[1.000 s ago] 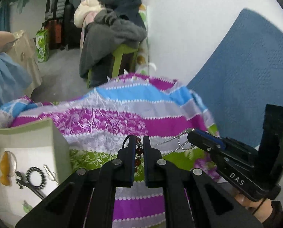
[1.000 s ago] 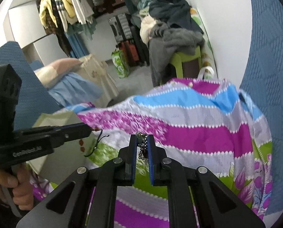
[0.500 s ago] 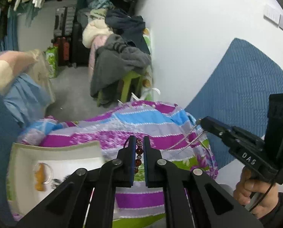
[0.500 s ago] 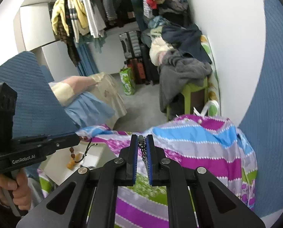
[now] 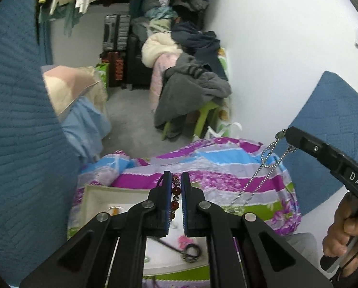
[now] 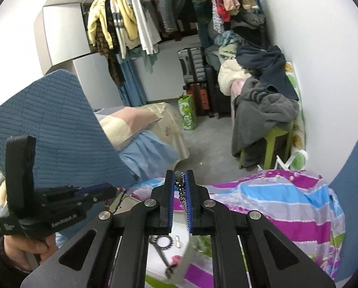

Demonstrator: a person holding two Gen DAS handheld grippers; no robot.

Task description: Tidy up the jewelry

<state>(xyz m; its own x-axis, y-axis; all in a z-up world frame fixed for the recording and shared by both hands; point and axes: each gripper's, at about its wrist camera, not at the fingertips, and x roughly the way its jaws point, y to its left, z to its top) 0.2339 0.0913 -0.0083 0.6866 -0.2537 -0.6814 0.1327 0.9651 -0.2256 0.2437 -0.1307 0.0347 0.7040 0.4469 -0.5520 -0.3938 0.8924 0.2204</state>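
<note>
Jewelry was split between the two tools. The left hand-held gripper (image 5: 176, 187) was clenched on a bracelet of reddish-brown beads (image 5: 175, 198), which sat between its blue-edged pads with a dark cord loop showing beside the left pad. The right hand-held gripper (image 6: 179, 184) was clenched on a silver ball chain (image 6: 182, 193); in the left wrist view that same chain (image 5: 263, 168) hung from the gripper's tip in long doubled loops, dangling down toward a bedspread striped in purple, blue, grey and green (image 5: 227, 165). Both tools were held up in the air above the bedspread, well apart from each other, each gripped by a person's hand (image 5: 344, 230) at the handle.

Below them a pale tray (image 5: 94, 192) rested on the bedspread. Inside it lay a dark beaded ring (image 6: 165, 242), a long dark clip-like piece (image 6: 160, 255), a small pale clasp (image 6: 178, 242) and something pink (image 6: 175, 259); an amber-coloured piece (image 5: 115, 210) sat nearer the tray's far wall. Quilted blue panels (image 6: 46, 120) stood on either side.
</note>
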